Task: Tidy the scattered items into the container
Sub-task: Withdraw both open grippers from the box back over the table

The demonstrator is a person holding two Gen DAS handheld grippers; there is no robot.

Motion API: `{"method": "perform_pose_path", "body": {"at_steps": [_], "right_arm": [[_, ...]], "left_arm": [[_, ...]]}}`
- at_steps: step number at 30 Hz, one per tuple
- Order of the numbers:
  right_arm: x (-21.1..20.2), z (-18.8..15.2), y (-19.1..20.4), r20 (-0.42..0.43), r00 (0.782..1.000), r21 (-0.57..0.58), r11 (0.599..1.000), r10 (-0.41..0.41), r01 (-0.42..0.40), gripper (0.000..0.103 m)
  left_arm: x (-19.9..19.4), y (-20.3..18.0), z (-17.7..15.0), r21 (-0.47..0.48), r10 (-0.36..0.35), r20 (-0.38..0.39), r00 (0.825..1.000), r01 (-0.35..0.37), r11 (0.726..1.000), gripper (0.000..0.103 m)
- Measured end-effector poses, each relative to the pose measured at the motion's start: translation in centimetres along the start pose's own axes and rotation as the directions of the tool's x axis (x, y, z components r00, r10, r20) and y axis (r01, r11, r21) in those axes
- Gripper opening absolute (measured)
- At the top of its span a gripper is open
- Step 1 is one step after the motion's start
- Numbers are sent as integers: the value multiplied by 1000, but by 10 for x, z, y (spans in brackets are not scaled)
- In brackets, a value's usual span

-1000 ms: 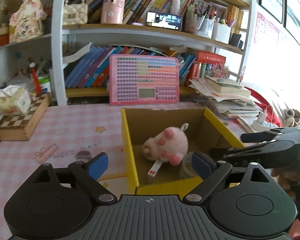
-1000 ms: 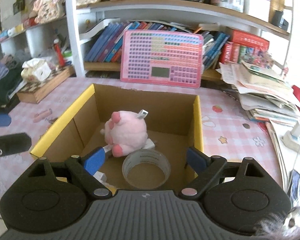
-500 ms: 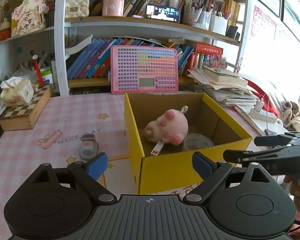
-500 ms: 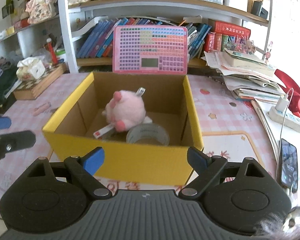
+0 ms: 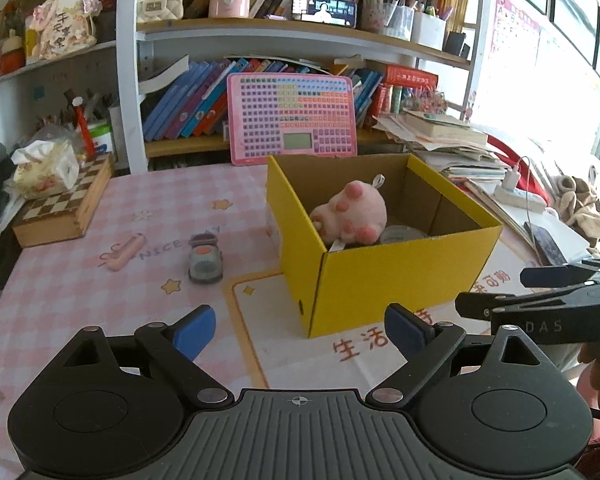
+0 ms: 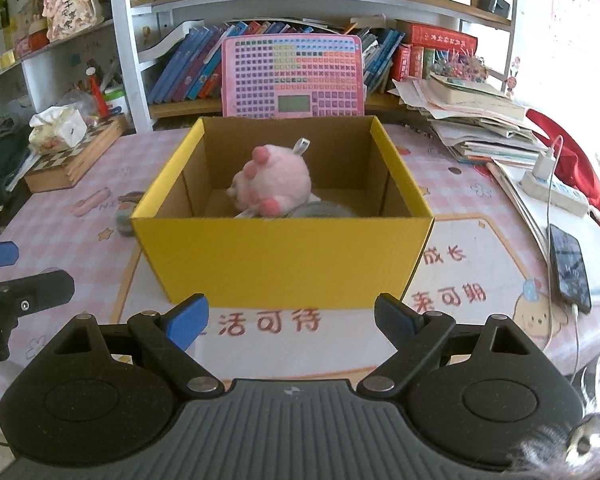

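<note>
My left gripper (image 5: 299,330) and right gripper (image 6: 291,318) both gape wide, empty, level above the table. Yellow box (image 6: 284,258) at 12 o'clock holds pink plush (image 6: 274,184); toy car (image 5: 205,263) at left's 11.

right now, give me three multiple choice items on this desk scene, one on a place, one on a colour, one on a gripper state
1. Where is the pink plush toy?
A. inside the cardboard box
B. on the chessboard box
C. on the bookshelf

2. What colour is the outside of the cardboard box?
A. blue
B. yellow
C. white

3. How is the left gripper?
A. shut on the small toy car
B. shut on nothing
C. open, holding nothing

Answers: 1 A, the plush sits between the box walls beside a tape roll. 2 B, its outer faces are yellow. 3 C, its fingers stand wide apart, and the small toy car lies on the tablecloth beyond.
</note>
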State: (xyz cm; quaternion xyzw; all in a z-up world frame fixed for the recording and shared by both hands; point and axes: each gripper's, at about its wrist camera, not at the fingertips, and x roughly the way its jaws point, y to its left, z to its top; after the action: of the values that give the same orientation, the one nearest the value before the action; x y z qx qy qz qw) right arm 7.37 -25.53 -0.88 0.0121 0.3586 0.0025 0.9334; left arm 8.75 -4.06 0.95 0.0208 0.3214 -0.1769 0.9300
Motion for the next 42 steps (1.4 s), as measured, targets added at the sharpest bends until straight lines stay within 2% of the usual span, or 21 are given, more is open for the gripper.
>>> {"method": "perform_pose_path", "body": {"at_steps": [3, 6, 17, 42], "right_arm": [[-6, -7, 11, -10, 1000, -2, 1000, -8, 8, 90], [-11, -12, 21, -15, 1000, -7, 1000, -16, 16, 91], [-22, -22, 49, -33, 998, 22, 999, -49, 50, 92], [-15, -39, 131, -100, 995, -8, 1000, -7, 6, 92]], "left_arm": [[-5, 7, -3, 0, -9, -6, 1000, 9, 1000, 94], [-8, 13, -6, 10, -9, -15, 1000, 10, 1000, 100], [-19, 34, -13, 57, -19, -37, 999, 21, 998, 100], [-40, 96, -40, 73, -7, -105, 994, 15, 997, 101]]}}
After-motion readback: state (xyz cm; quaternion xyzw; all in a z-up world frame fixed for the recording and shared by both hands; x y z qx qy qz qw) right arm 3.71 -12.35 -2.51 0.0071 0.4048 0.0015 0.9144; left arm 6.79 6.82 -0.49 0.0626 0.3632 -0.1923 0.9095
